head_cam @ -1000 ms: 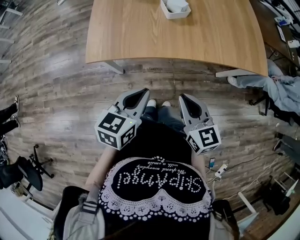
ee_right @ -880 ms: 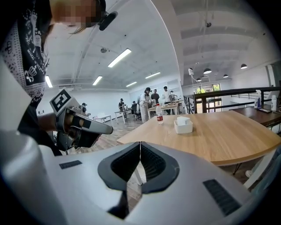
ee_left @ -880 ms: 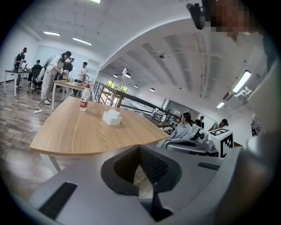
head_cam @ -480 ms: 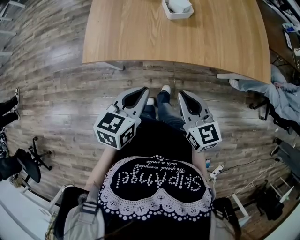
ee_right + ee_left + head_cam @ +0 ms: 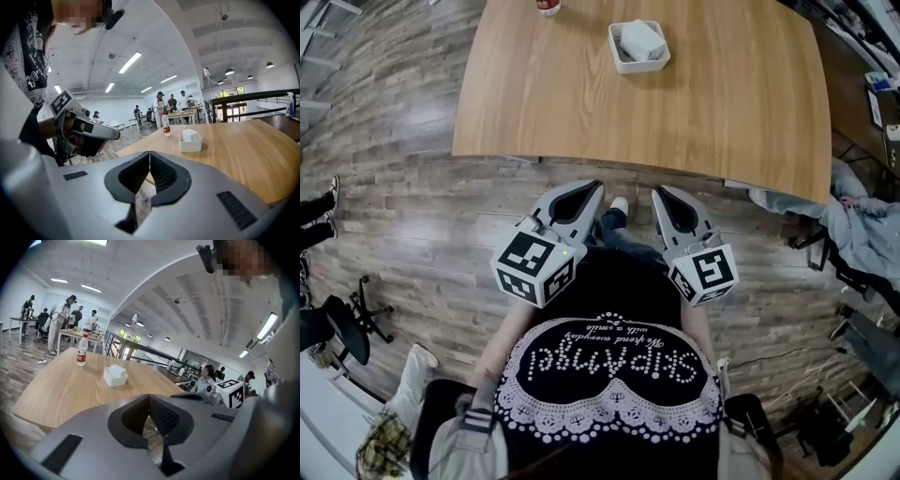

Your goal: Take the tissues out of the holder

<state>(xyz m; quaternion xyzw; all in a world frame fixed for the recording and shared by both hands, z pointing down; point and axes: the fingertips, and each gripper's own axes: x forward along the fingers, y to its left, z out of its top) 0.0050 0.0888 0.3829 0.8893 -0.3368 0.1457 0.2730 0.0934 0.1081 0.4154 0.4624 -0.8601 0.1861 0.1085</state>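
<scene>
A white tissue holder (image 5: 638, 45) with a white wad of tissues (image 5: 641, 37) in it stands on the far middle of the wooden table (image 5: 722, 112). Both grippers hang over the floor, short of the table's near edge and well apart from the holder. My left gripper (image 5: 596, 186) is shut with nothing in it, and so is my right gripper (image 5: 657, 192). In the left gripper view the holder (image 5: 115, 376) lies ahead, beyond the closed jaw tips (image 5: 149, 397). The right gripper view shows the holder (image 5: 190, 141) ahead and to the right of the closed tips (image 5: 150, 153).
A water bottle with a red label (image 5: 548, 6) stands at the table's far edge, left of the holder. A seated person in grey (image 5: 862, 202) is at the table's right end. An office chair (image 5: 352, 323) stands at far left. Other people stand at distant tables (image 5: 63, 324).
The table has come nearer in the head view, and the whole holder and the bottle now show. Both grippers have moved forward toward the table edge, still shut.
</scene>
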